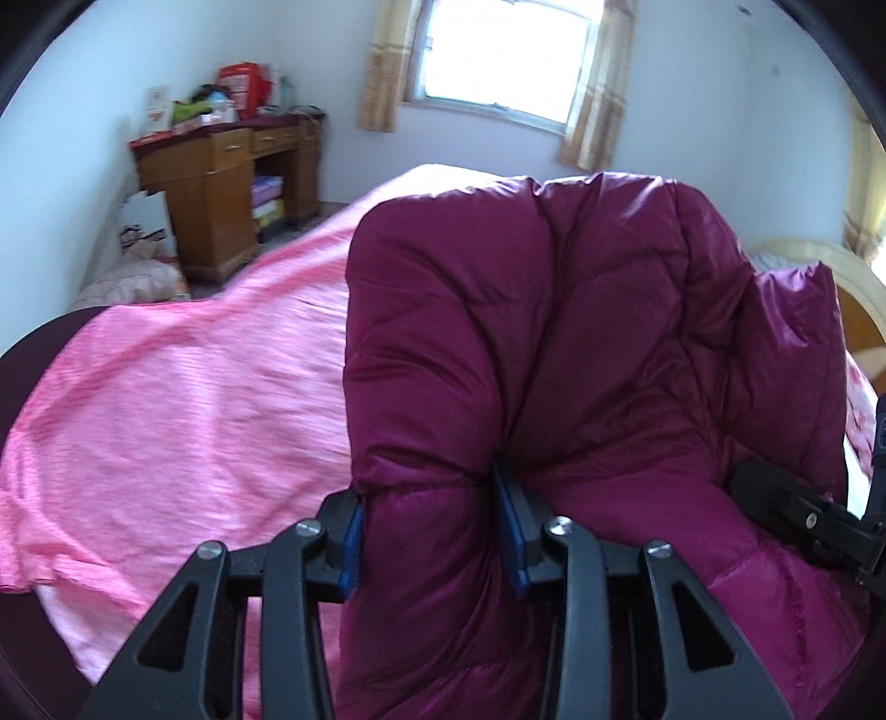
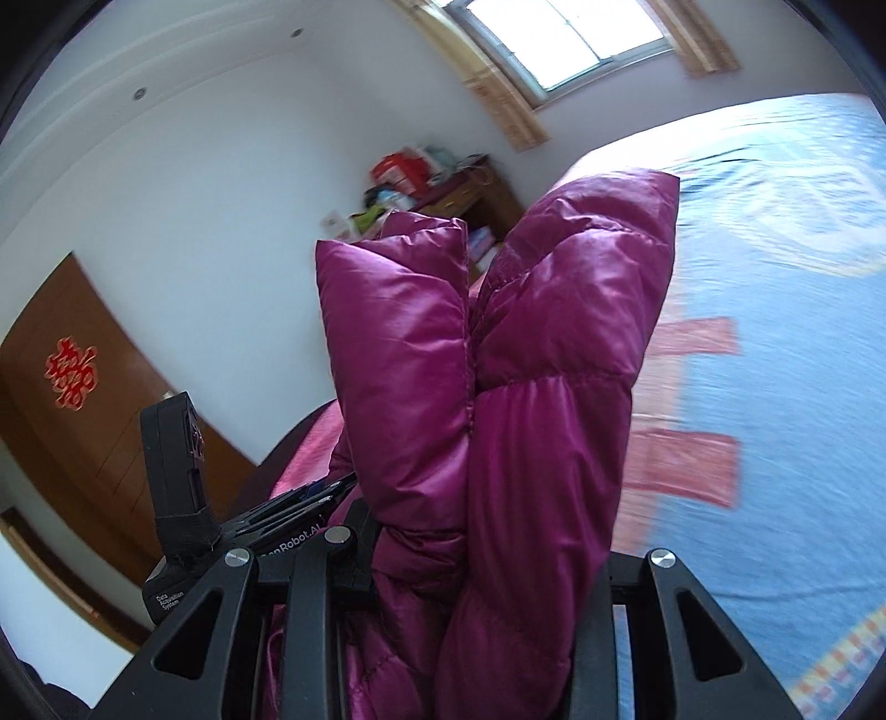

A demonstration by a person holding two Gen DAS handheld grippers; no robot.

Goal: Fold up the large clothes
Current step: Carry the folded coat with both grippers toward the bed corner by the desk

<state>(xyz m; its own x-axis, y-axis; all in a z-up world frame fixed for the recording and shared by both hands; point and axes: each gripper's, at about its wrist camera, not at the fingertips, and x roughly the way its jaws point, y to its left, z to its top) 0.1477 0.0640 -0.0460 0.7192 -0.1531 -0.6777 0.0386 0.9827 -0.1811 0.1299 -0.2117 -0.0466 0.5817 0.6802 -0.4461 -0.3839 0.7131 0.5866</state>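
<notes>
Left gripper (image 1: 429,534): fingers (image 1: 512,531) narrowly parted, clamped on a thick fold of the jacket (image 1: 554,343). Right gripper (image 2: 476,559): fingers hidden in padding, gripping the same jacket. One magenta quilted jacket, lifted above the bed (image 1: 183,399). One bed, pink sheet. One wooden desk (image 1: 221,183), one window (image 1: 498,50).

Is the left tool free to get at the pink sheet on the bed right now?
Probably not: the left tool is shut on the magenta puffer jacket, whose bulk hangs between it and the pink sheet. It would need to let go first.
</notes>
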